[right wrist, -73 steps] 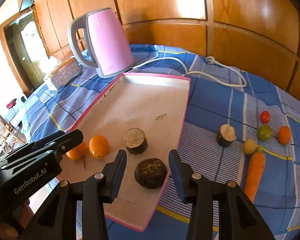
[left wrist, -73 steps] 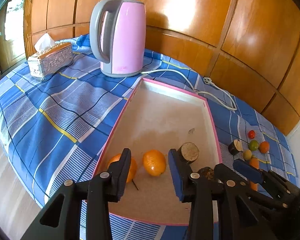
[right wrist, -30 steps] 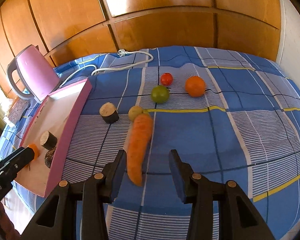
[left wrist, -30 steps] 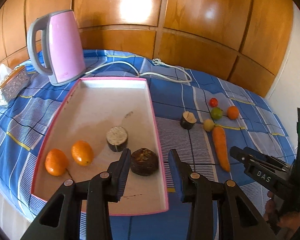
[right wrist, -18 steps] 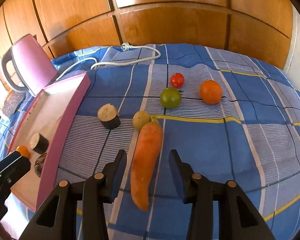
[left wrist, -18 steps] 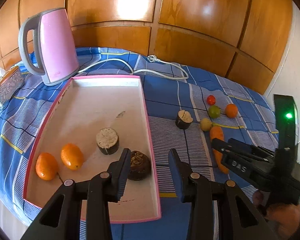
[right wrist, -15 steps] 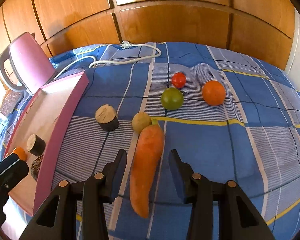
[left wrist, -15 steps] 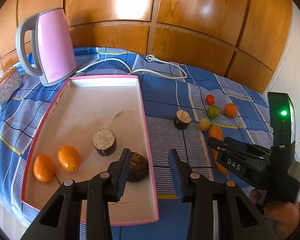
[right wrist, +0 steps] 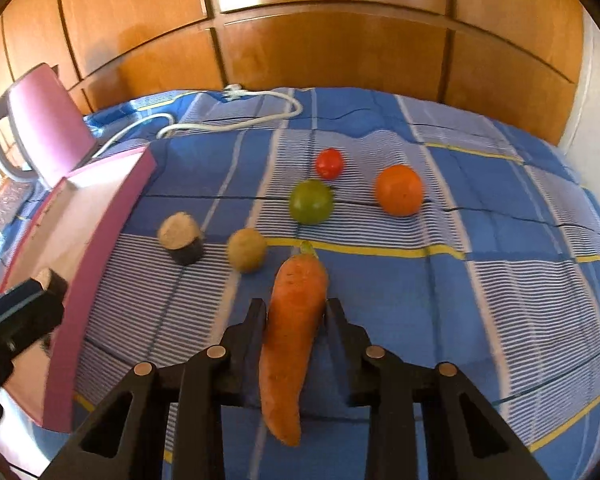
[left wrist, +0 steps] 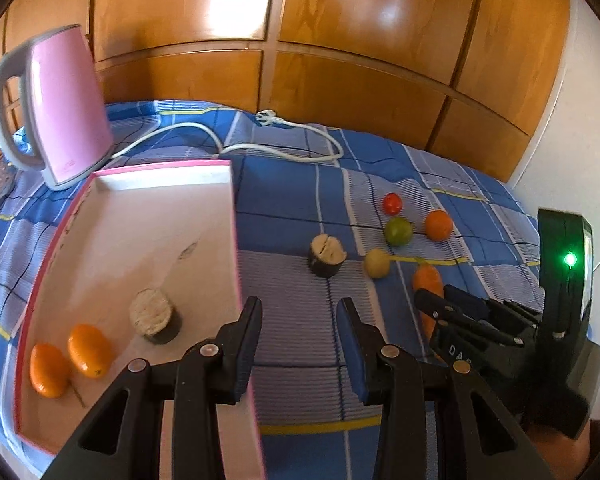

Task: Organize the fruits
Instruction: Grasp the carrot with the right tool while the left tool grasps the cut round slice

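A: Right wrist view: right gripper clamped on carrot near its thick end, carrot lying on cloth, tip toward six o'clock. Round fruit at twelve o'clock.

B: Left gripper partly open, holding nothing, hanging over tray edge. Two oranges inside already.

A: Risks?

B: Likely swinging or slipping once lifted, long tail unsupported. Possibly clipping tray's wall at nine o'clock, or nudging yellow fruit just beside the top.
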Motion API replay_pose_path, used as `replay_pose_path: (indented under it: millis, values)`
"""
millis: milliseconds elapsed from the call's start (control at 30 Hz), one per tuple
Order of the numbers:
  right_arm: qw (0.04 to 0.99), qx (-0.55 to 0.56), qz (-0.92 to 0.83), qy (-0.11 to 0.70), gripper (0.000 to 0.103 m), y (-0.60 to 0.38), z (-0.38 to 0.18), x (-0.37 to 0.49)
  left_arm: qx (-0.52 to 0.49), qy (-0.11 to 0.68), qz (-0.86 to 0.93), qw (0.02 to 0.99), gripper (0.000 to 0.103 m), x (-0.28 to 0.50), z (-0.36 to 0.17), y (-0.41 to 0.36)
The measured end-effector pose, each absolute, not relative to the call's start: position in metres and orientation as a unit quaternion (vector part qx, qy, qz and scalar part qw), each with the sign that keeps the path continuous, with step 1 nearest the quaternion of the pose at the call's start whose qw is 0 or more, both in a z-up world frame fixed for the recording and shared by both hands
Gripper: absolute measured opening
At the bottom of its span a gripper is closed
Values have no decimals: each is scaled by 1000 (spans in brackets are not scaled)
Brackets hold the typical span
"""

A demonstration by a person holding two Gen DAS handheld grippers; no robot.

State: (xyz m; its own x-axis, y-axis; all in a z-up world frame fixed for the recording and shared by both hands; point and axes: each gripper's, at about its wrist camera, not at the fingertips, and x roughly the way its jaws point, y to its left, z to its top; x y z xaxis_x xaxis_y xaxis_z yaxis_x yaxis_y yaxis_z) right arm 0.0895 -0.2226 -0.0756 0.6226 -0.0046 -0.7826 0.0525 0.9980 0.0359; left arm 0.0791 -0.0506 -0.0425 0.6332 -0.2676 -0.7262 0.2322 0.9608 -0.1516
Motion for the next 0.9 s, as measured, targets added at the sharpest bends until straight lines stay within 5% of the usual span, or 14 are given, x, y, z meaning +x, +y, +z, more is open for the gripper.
replay_pose_path:
  millis: [900]
  values:
    - [903, 57, -9, 425, 31, -244, -82, 91, -14, 459, -142, 877, 45, 159, -85, -103]
